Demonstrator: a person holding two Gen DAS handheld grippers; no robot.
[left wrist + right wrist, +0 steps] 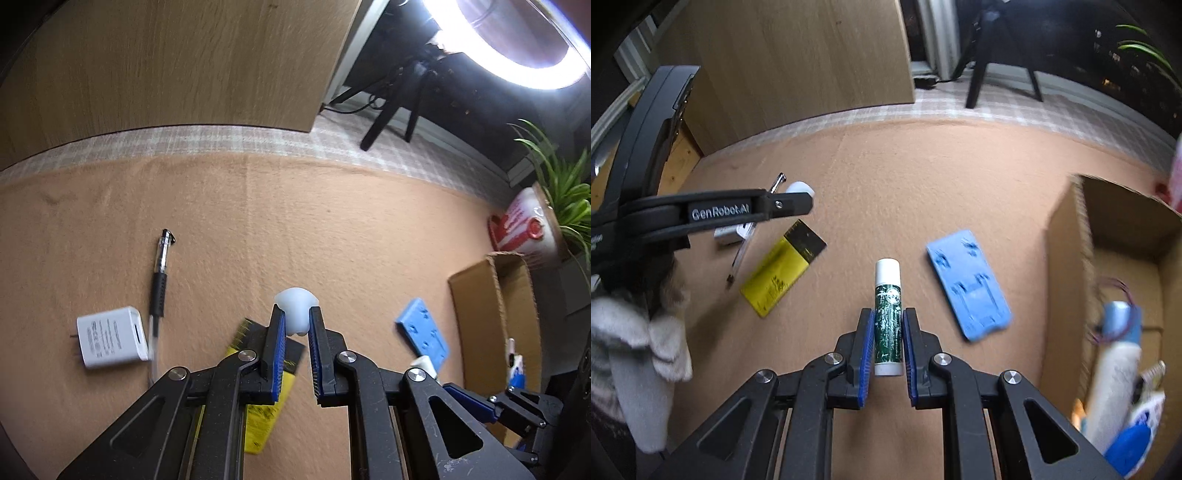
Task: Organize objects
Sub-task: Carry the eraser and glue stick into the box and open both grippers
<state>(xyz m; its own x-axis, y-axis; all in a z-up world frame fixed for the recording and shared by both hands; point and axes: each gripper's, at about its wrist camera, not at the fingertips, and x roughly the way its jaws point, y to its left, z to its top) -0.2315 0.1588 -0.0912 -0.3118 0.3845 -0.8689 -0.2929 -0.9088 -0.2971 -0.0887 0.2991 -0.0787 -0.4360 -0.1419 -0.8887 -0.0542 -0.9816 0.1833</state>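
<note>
My left gripper (pixel 297 314) is shut on a small rounded white object (pixel 295 304), held above the tan felt mat. The right wrist view shows that same gripper (pixel 809 201) from the side, with the white object (pixel 800 189) at its tip. My right gripper (pixel 888 314) is shut on a stick tube (pixel 886 291) with a green label and a white cap, which points forward between the blue pads. A cardboard box (pixel 1067 277) stands open to the right and holds several items.
On the mat lie a pen (pixel 159 284), a white charger (pixel 110 338), a yellow-and-black packet (pixel 783 273) and a blue plastic plate (pixel 967 284). A wooden panel (pixel 166 62) stands at the back. A tripod (pixel 990 55), a ring light (pixel 517 44) and a plant (pixel 565 192) are beyond the mat.
</note>
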